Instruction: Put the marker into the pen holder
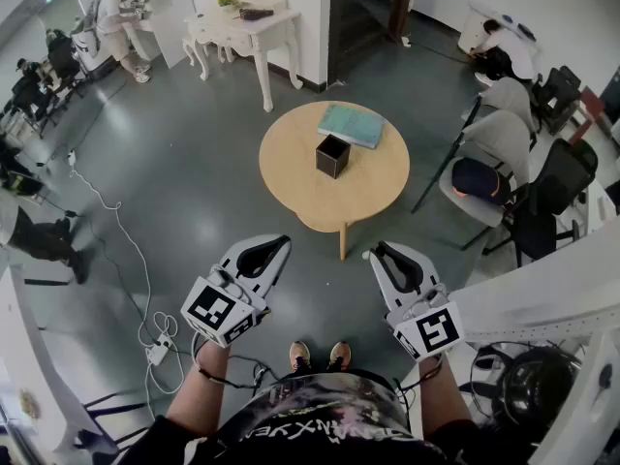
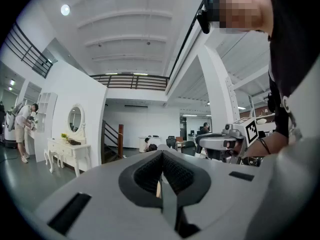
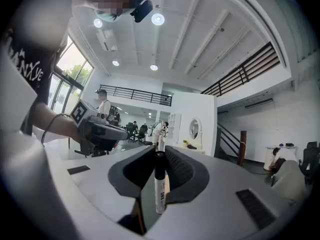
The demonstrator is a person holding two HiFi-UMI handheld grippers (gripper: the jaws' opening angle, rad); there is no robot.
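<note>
A black square pen holder (image 1: 331, 155) stands near the middle of a round wooden table (image 1: 291, 177), well ahead of both grippers. My right gripper (image 1: 380, 253) (image 3: 159, 151) hovers over the floor short of the table, shut on a marker (image 3: 160, 184) with a white barrel and black cap that stands upright between its pads. The marker is not discernible in the head view. My left gripper (image 1: 273, 248) (image 2: 162, 156) hangs level with the right one, its jaws together with nothing between them. Both point toward the table.
A teal book (image 1: 352, 125) lies on the table behind the holder. Chairs (image 1: 504, 153) stand to the right, one with a cap on its seat. A white console table (image 1: 247, 27) is at the back, cables (image 1: 155, 342) trail on the floor at left, and people sit or stand far left.
</note>
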